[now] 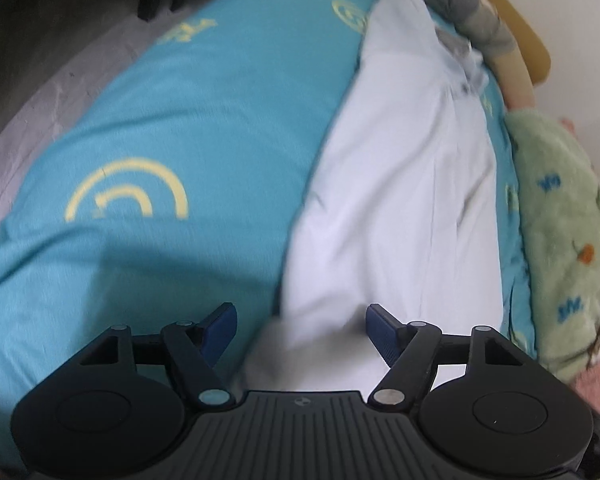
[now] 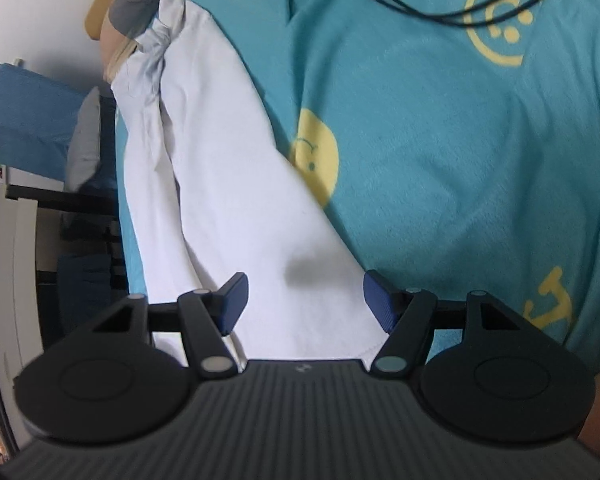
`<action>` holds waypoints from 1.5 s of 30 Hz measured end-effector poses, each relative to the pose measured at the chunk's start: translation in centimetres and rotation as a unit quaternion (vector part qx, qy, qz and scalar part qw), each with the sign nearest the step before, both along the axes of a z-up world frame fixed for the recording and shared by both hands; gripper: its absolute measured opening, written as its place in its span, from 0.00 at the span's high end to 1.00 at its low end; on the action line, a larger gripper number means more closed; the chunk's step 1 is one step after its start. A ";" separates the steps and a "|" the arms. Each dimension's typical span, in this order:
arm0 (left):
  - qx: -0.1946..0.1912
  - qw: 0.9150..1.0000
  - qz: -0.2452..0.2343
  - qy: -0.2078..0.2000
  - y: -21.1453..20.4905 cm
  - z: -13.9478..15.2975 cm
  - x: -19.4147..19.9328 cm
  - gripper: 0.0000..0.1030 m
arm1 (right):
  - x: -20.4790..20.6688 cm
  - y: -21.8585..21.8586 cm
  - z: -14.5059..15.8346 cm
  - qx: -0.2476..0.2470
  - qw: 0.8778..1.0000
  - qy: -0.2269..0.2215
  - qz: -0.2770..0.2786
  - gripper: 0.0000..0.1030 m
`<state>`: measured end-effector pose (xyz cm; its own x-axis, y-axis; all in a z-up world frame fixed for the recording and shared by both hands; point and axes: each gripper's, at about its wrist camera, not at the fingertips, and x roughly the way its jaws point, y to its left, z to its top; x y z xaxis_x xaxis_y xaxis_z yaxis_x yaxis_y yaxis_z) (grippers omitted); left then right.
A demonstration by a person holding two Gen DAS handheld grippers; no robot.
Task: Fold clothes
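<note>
Jaws wide apart on both tools, holding nothing. Left gripper (image 1: 301, 326) poised over the near end of a white garment (image 1: 396, 200), blue pads (image 1: 384, 330) spread to either side of its edge. Right gripper (image 2: 304, 302) likewise splayed above the same white garment (image 2: 228, 184), near its hemmed lower corner. Garment laid lengthwise as a long strip on a teal bedspread (image 1: 180, 120) printed with yellow smiley faces (image 2: 314, 160). Far end bunched and creased beside a grey and tan sleeve (image 1: 472, 16), possibly another garment or a person's arm; too blurred to tell. Green patterned fleece blanket (image 1: 560, 220) just beside the white strip in the left view. 2 black cables (image 2: 440, 8) lying on the bedspread, well apart from the garment.
</note>
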<state>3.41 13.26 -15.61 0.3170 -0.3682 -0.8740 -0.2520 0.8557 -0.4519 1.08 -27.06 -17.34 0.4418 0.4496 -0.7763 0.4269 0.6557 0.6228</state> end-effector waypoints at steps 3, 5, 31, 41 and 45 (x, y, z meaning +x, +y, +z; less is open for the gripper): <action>-0.006 1.000 -0.024 0.011 -1.0 0.1 -1.0 0.40 | -0.1 0.1 -0.1 -0.006 1.000 -0.003 0.009 0.37; -0.009 0.999 -0.033 0.015 -1.5 0.3 -1.6 0.53 | -0.3 0.2 0.0 0.000 1.000 -0.002 0.015 0.36; 0.046 0.998 -0.044 0.025 -2.2 0.6 -2.1 0.86 | -0.6 7.8 1.2 -0.115 0.967 -0.011 0.227 0.36; -0.086 0.994 0.025 -0.061 0.4 6.6 -3.8 0.95 | -1.7 5.6 6.0 -0.121 0.975 -0.083 0.169 0.93; -0.119 0.986 0.034 -0.108 0.5 11.4 -3.6 0.95 | -2.0 4.4 11.1 -0.108 0.973 -0.143 0.148 0.94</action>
